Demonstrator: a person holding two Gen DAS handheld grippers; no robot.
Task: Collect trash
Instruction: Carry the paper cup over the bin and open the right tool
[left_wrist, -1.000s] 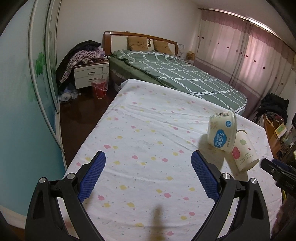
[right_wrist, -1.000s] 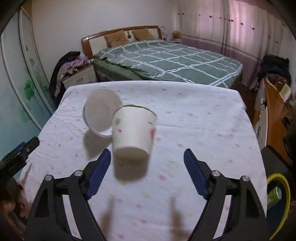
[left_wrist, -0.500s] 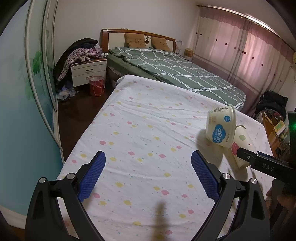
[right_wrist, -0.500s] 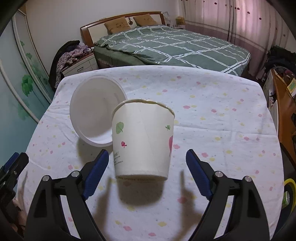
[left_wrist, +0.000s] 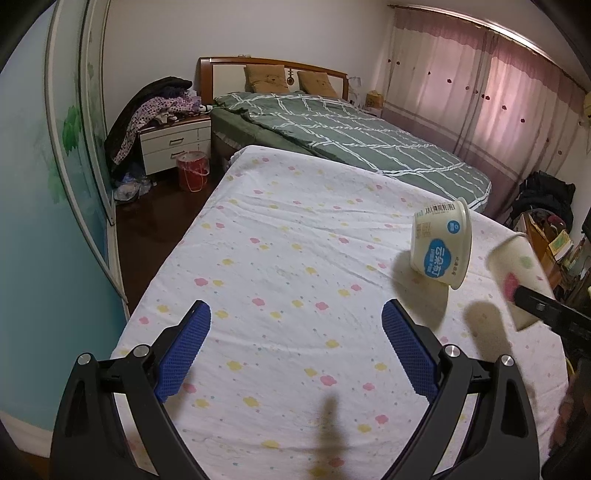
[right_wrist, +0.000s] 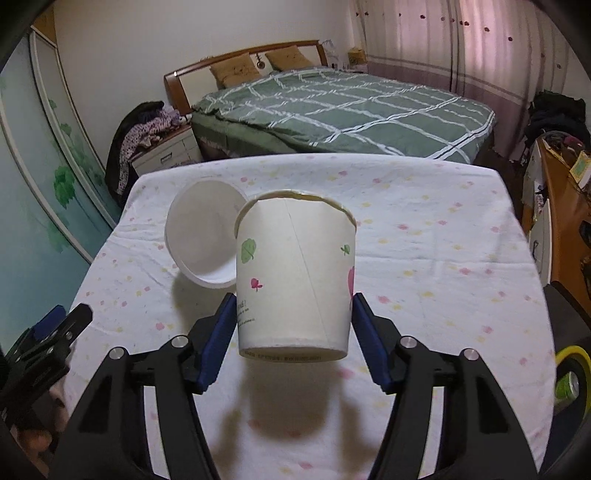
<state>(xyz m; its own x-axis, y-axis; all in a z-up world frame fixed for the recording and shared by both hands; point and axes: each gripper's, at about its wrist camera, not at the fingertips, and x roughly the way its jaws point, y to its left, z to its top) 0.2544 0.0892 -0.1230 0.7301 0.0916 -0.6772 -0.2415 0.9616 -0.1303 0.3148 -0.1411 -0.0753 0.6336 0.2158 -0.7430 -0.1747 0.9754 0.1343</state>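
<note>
A lived-in home bedroom is indicated by a double bed (left_wrist: 351, 144) with a wooden headboard (left_wrist: 229, 72), two pillows and a green checked quilt, a white nightstand (left_wrist: 173, 144) heaped with clothes (left_wrist: 155, 107), long pink curtains (left_wrist: 480, 99), and a wardrobe's sliding doors (left_wrist: 74, 147) painted with green trees.

left gripper (left_wrist: 295, 350): we hold jaws wide, nothing between | right gripper (right_wrist: 293, 338): we're closing jaws, paper cup (right_wrist: 295, 277) between pads
</note>
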